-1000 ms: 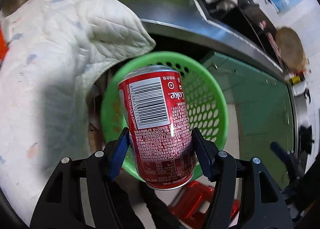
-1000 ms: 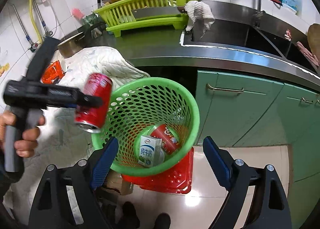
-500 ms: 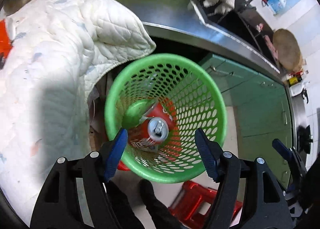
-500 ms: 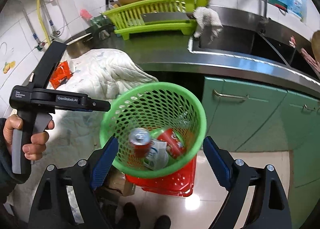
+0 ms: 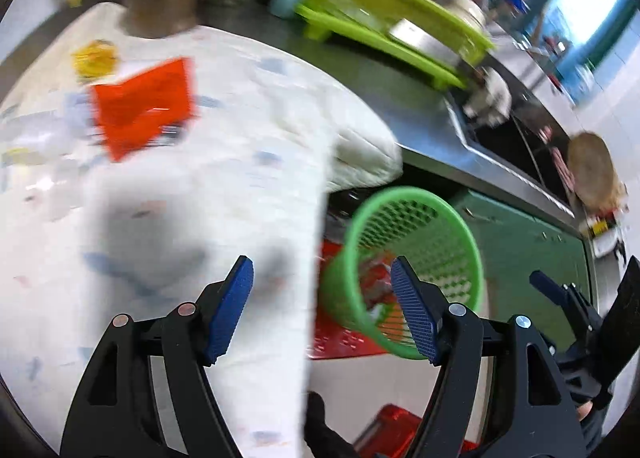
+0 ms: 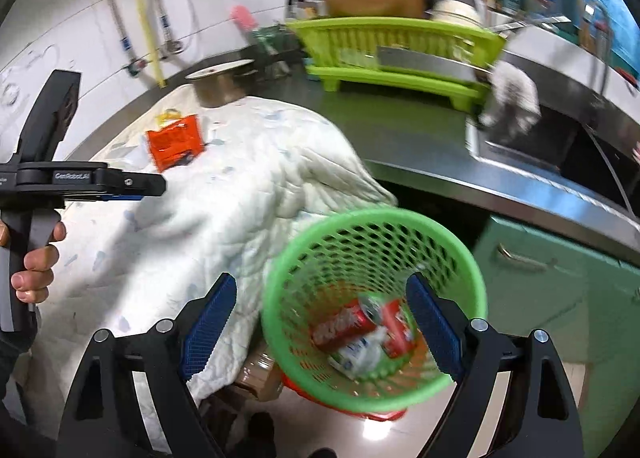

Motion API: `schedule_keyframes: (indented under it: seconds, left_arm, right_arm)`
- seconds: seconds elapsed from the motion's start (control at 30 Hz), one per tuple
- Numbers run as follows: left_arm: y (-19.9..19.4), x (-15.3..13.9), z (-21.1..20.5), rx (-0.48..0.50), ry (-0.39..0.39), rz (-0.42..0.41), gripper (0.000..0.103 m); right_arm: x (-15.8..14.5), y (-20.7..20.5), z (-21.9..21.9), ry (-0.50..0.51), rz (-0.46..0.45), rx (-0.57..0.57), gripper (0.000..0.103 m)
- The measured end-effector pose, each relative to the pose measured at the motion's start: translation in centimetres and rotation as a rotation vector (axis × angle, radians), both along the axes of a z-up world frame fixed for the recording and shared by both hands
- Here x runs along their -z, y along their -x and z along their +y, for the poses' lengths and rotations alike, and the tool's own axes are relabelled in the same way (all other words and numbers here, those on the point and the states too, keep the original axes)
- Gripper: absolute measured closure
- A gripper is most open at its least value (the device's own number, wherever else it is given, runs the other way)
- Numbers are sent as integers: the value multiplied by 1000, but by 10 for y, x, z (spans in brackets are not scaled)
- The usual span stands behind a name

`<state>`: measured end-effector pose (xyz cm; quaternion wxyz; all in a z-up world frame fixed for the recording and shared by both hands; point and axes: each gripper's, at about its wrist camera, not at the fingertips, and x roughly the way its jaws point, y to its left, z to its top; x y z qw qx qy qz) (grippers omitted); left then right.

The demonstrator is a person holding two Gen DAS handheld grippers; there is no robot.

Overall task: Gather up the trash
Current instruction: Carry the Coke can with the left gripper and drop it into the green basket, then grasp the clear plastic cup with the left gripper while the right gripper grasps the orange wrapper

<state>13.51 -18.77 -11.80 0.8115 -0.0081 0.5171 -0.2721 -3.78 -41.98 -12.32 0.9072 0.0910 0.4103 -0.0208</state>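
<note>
The green mesh basket (image 6: pixel 376 214) stands on the floor below the counter, holding a red cola can (image 6: pixel 344 324), a white carton (image 6: pixel 360 352) and another red can. My right gripper (image 6: pixel 322 281) hangs open above it, empty. My left gripper (image 5: pixel 320 264) is open with nothing between its blue pads, over the edge of a white quilted cloth (image 5: pixel 240 178), with the basket (image 5: pixel 420 198) to its lower right. An orange wrapper (image 5: pixel 144 110) and a yellow scrap (image 5: pixel 94 58) lie on the cloth. A hand holds the left gripper (image 6: pixel 136 190) at the left of the right wrist view.
A green dish rack (image 6: pixel 400 46), a metal pot (image 6: pixel 220 86) and a sink (image 6: pixel 560 146) sit on the steel counter. Green cabinet doors (image 6: pixel 560 290) run below it. A red stool (image 5: pixel 344 338) sits under the basket. Clear plastic litter (image 5: pixel 36 138) lies at the cloth's left.
The left gripper let go of the red can, which dropped into the green basket. That gripper then swung up and left over the white cloth; the right gripper also shifted left.
</note>
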Motion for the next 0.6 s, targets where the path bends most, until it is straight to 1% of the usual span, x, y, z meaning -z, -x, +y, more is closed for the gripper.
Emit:
schedule_keyframes:
  seconds: [0.07,0.27,0.4,0.43,0.5,0.6]
  left_arm:
    - [-4,-5,23,-42,-6,-22,32]
    - [-26,-13,101,-243,-84,-127,32]
    - [-52,-9,147,-341,-84,-142,34]
    - [-55,-8,150,-350,-82,-141,34]
    - [-69,-1,163,-353,-55,-126,40]
    - [-82,11,175,-344,-25,-106,44]
  right_arm:
    - [-1,-12,9,0,-5,-32,19]
    - [-5,-49,42,-6,-23,-124,19]
    - [-5,-67,63,-10,-28,-174,19]
    - [-5,-72,68,-10,-27,-185,19]
    - [-4,-80,75,-9,-25,-202,19]
    - [-2,-89,82,-10,-21,-222,19]
